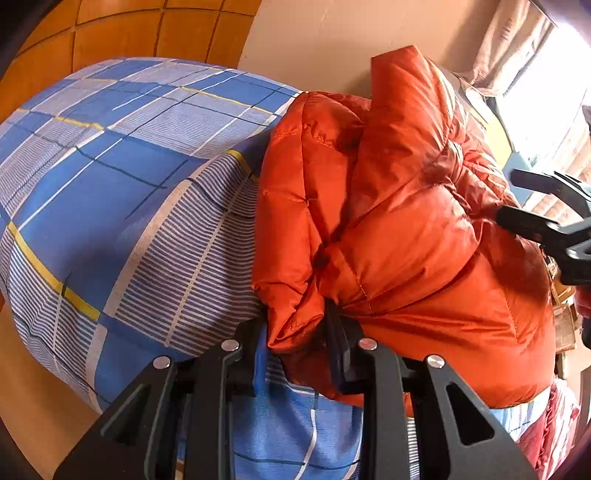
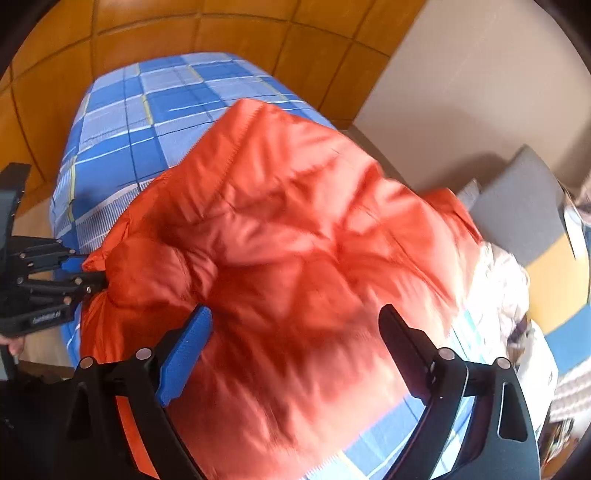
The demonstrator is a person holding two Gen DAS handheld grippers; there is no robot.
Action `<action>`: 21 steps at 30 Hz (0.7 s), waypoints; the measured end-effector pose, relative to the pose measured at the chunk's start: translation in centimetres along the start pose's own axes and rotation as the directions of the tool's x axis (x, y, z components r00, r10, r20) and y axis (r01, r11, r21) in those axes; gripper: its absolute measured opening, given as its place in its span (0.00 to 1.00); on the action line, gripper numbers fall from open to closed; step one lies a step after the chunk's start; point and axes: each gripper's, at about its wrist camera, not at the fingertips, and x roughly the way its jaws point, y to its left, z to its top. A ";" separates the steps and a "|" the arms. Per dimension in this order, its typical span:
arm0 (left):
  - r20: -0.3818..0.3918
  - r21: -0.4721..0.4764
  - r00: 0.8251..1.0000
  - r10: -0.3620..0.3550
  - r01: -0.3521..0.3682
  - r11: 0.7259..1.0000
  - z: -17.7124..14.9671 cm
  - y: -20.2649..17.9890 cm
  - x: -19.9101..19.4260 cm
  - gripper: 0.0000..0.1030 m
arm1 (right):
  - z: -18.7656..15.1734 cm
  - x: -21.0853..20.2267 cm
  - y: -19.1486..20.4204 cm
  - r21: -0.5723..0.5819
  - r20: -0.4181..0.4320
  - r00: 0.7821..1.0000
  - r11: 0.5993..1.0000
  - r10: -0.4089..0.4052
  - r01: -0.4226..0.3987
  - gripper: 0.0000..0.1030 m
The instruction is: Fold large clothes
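Note:
An orange puffer jacket [image 1: 399, 206] lies bunched on a bed with a blue plaid sheet [image 1: 110, 177]. My left gripper [image 1: 295, 332] is shut on a fold of the jacket's edge at the bed's near side. It also shows at the left of the right wrist view [image 2: 86, 271], pinching the jacket's corner. My right gripper [image 2: 295, 325] is open, its jaws wide apart just above the jacket [image 2: 288, 229], holding nothing. It shows at the right edge of the left wrist view [image 1: 513, 199], hovering over the jacket.
The bed [image 2: 155, 110] stands on an orange tiled floor [image 2: 221, 33] beside a beige wall [image 2: 461, 74]. A grey and yellow cushion [image 2: 524, 206] and pale bedding [image 2: 498, 280] lie at the right. Curtains and a bright window [image 1: 535, 85] are at the far right.

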 end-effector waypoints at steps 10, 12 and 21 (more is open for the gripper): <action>0.010 0.022 0.999 -0.043 0.043 0.999 -0.1 0.5 0.2 0.25 | -6.8 -2.7 -4.8 0.233 0.019 0.999 0.972 0.040 -0.044 0.97; 0.009 0.029 0.998 -0.059 0.058 0.998 -0.1 0.5 0.2 0.25 | -7.5 -2.2 -5.0 0.291 0.033 0.996 0.953 0.080 -0.086 0.97; -0.015 0.013 0.983 -0.183 0.183 0.983 0.4 1.9 0.8 0.25 | -14.3 2.5 -7.7 0.663 0.275 0.884 0.591 0.378 -0.459 0.97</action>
